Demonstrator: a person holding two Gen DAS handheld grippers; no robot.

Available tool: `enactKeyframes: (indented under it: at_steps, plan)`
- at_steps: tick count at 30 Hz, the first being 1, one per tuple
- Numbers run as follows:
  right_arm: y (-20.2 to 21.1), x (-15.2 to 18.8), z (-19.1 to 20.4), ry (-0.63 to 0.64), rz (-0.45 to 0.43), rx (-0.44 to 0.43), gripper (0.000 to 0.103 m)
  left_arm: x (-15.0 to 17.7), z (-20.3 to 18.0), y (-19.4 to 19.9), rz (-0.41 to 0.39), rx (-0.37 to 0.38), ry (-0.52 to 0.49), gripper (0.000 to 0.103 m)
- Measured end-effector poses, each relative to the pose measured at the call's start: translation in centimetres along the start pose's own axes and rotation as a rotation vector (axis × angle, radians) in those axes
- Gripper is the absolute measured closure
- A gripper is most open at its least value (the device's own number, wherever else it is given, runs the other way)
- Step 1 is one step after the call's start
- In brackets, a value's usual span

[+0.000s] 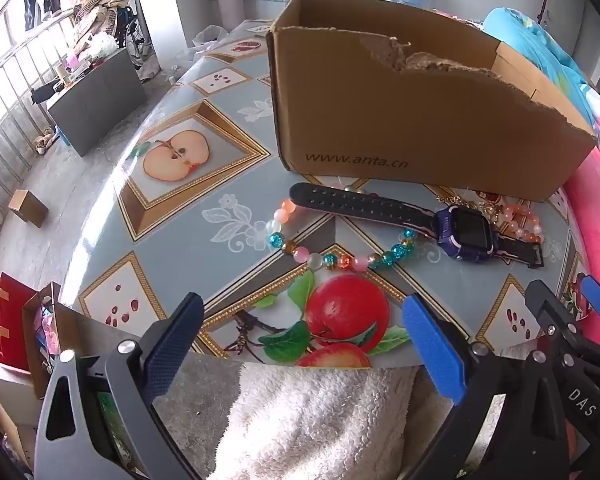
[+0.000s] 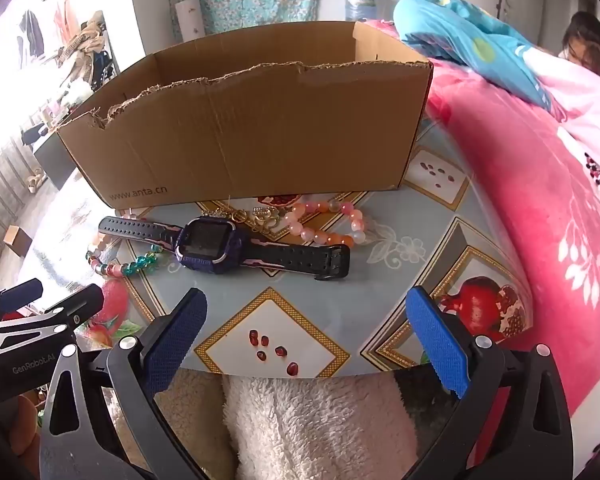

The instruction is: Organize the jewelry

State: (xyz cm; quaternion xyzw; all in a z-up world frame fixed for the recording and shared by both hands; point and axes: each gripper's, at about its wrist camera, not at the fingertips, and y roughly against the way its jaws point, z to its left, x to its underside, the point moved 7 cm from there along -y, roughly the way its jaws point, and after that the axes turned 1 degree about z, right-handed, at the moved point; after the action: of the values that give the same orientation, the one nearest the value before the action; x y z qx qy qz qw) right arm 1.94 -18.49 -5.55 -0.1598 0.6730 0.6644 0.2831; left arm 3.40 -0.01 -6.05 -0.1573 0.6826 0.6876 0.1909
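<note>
Both grippers are hovering over the near edge of the worktop (image 2: 380, 240), which is covered with a fruit-patterned cloth, and both are pointing down toward it. The left gripper (image 1: 300, 344) is holding its jaws wide with nothing between them, and the right gripper (image 2: 306, 336) is doing the same just to its right.

A torn cardboard box (image 2: 252, 128), open at the top, is standing at the far side of the worktop. The jewelry is lying on the cloth just in front of it. A purple smartwatch (image 2: 210, 246) is stretching flat across the middle, its dark strap running left and right. A multicoloured bead bracelet (image 1: 332, 258) is lying at the left, partly under the watch strap. A pink and orange bead bracelet (image 2: 332, 224) is sitting to the right, near the box. Small gold pieces (image 2: 256, 216) are lying between it and the watch, too tangled to make out.
</note>
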Motion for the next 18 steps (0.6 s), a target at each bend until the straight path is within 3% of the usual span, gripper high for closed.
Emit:
enactKeyframes:
  at_steps: [18]
  plan:
    - [0.72, -0.30, 0.40, 0.011, -0.007, 0.011, 0.007, 0.12, 0.99, 0.28, 0.004, 0.001, 0.016, 0.006]
